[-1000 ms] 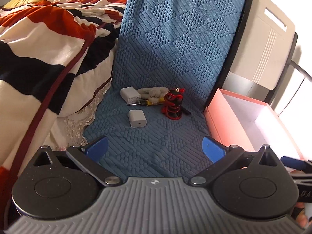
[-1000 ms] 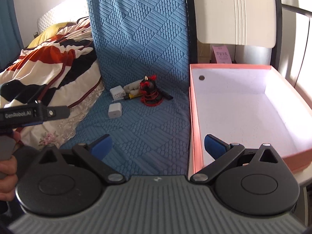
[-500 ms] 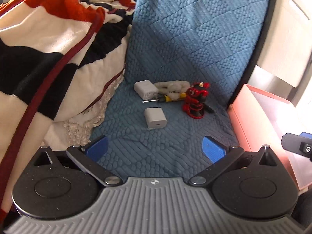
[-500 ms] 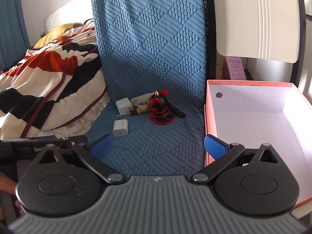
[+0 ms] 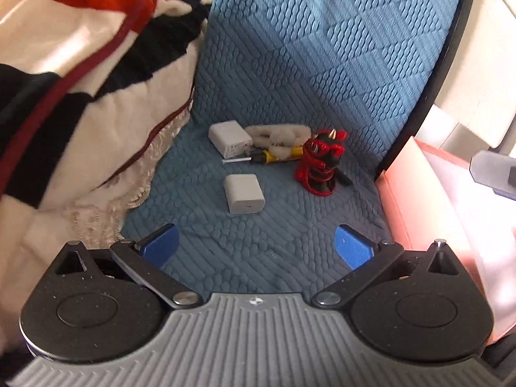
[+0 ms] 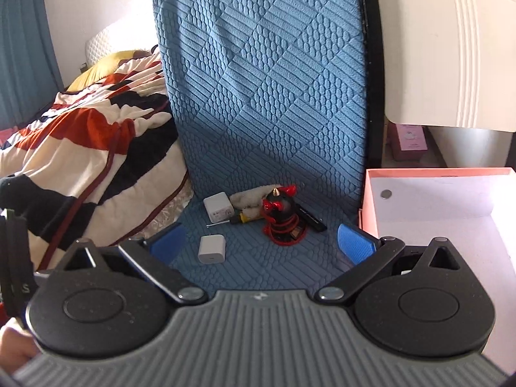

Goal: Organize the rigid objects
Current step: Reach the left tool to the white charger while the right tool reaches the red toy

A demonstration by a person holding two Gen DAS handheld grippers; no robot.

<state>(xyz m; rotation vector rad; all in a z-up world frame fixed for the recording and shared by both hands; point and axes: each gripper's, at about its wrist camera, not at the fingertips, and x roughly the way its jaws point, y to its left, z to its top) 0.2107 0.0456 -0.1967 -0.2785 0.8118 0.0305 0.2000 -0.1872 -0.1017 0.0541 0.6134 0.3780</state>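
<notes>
On the blue quilted cushion [image 5: 258, 251] lie two white charger blocks, the near one [image 5: 244, 193] [image 6: 212, 248] and the far one [image 5: 229, 138] [image 6: 218, 207]. Beside them are a yellow-handled screwdriver [image 5: 274, 157] [image 6: 240, 218], a fluffy white piece [image 5: 280, 133] and a red-and-black figurine [image 5: 321, 166] [image 6: 280, 217]. A black stick [image 6: 311, 217] lies right of the figurine. My left gripper [image 5: 256, 246] is open, just short of the near charger. My right gripper [image 6: 262, 243] is open, nothing between its fingers. The pink box [image 6: 371, 193] [image 5: 406, 200] stands to the right.
A striped red, white and black blanket [image 5: 80, 80] [image 6: 90, 148] piles up along the cushion's left edge. The cushion's upright back [image 6: 264, 80] rises behind the objects. A cream board [image 6: 451, 48] leans at the right behind the box. A hand [image 6: 14, 348] shows at lower left.
Both grippers have moved in toward the objects on the cushion, which now look larger and nearer. Both stay open. The objects have not moved.
</notes>
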